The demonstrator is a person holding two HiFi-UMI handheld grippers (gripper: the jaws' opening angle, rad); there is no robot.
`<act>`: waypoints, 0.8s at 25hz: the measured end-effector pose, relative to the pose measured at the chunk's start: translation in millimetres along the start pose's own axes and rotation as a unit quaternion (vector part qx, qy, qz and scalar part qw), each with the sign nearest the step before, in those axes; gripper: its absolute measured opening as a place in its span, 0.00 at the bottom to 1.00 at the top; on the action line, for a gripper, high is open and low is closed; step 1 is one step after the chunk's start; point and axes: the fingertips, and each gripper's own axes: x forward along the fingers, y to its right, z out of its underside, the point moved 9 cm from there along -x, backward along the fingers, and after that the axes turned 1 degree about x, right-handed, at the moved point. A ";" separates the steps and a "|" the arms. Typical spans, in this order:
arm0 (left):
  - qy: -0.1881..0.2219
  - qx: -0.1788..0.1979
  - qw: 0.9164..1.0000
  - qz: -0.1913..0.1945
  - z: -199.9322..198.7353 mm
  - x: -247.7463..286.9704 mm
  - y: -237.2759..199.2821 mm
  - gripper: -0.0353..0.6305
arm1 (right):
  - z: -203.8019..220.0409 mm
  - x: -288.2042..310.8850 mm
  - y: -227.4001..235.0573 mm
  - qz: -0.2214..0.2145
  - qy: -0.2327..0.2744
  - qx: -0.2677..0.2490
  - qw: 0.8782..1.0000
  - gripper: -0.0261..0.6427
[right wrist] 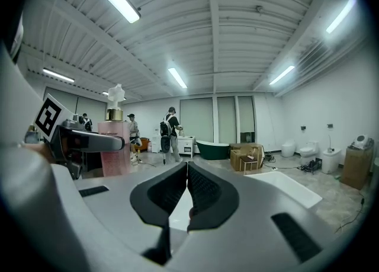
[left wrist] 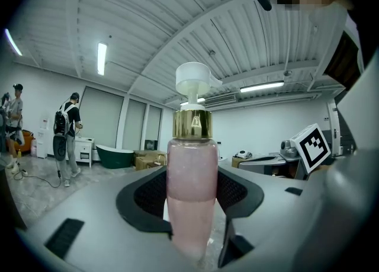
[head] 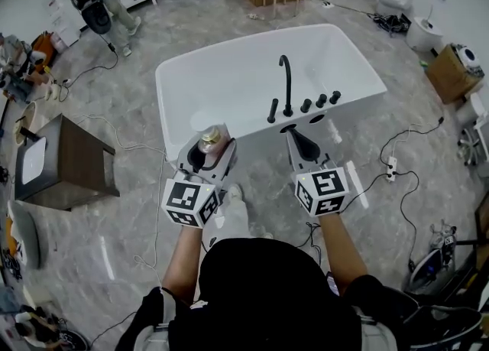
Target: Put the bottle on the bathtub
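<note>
A brown cabinet [head: 76,160] stands left on the grey marbled floor [head: 137,227]. My left hand-held gripper [head: 208,149] clamps the pink bottle [head: 210,140] upright at the near left edge of the white bathtub [head: 229,74]. My right hand-held gripper [head: 299,141], jaws pressed together and empty, hangs near the black faucet [head: 286,86].

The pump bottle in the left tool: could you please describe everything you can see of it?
The pump bottle is clear, holding pale pink liquid, with a gold collar and white pump head. It stands upright, clamped between the left tool's black pads, by the near edge of the white bathtub.
</note>
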 end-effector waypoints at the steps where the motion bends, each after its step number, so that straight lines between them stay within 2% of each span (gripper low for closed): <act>1: -0.001 0.001 1.000 0.000 -0.2 7.6 -5.9 0.41 | -1.2 8.1 2.9 0.000 0.000 -0.001 1.000 0.08; 12: -0.005 0.001 1.000 0.014 -7.3 112.4 -87.8 0.41 | -19.3 131.5 49.6 0.010 -0.009 0.000 1.000 0.08; 20: -0.013 0.000 0.999 0.033 -29.1 182.7 -164.4 0.41 | -47.0 225.1 67.3 0.030 -0.015 0.008 0.999 0.08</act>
